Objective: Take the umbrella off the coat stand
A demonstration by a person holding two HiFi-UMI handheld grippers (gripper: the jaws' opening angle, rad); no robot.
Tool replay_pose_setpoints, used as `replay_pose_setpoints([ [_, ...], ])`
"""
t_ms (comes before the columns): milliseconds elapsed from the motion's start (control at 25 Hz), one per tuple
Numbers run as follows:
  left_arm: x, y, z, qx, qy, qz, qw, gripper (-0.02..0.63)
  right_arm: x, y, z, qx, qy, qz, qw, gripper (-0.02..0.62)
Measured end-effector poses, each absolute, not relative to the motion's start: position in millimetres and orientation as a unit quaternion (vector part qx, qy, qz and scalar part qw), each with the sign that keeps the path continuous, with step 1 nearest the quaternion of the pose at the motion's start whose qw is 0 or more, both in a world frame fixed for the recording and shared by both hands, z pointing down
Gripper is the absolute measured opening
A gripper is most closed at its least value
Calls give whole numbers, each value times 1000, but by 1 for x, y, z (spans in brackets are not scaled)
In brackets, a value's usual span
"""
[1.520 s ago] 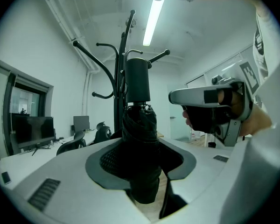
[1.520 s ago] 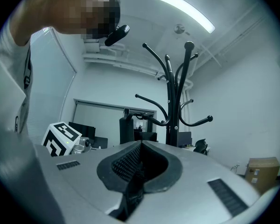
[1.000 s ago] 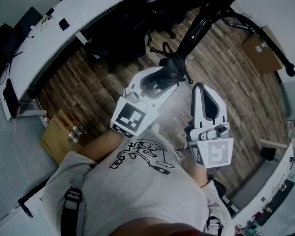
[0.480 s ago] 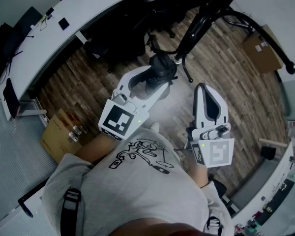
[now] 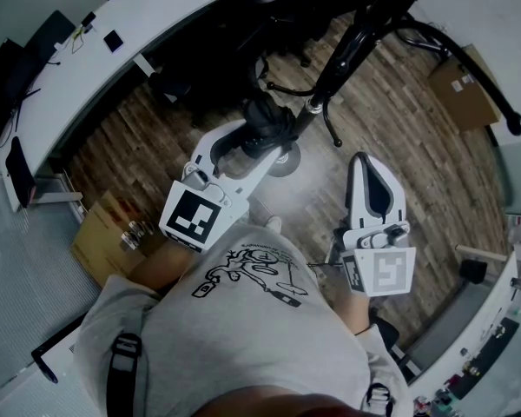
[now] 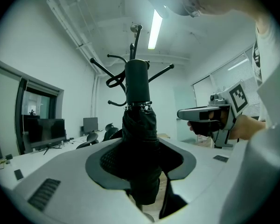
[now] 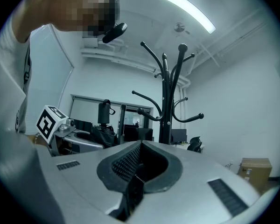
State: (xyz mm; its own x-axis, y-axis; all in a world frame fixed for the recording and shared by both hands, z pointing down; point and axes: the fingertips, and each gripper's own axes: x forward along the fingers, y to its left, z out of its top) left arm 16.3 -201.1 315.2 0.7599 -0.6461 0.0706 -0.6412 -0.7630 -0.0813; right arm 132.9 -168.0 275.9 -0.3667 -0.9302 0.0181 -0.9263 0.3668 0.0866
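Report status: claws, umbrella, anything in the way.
Left claw shut on umbrella, held upright. Right claw shut, empty. Umbrella off the coat stand, apart from its hooks; stand close beside it.

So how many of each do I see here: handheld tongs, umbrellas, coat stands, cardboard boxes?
Tongs: 2 (left tongs, right tongs)
Umbrella: 1
Coat stand: 1
Cardboard boxes: 2 (one, another)
Total: 6
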Motion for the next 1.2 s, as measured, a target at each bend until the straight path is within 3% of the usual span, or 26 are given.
replay_pose_setpoints([
  [1200,4,-207,329,-931,362,-52,2,212,149,-171,292,570,-819,-20,57,9],
])
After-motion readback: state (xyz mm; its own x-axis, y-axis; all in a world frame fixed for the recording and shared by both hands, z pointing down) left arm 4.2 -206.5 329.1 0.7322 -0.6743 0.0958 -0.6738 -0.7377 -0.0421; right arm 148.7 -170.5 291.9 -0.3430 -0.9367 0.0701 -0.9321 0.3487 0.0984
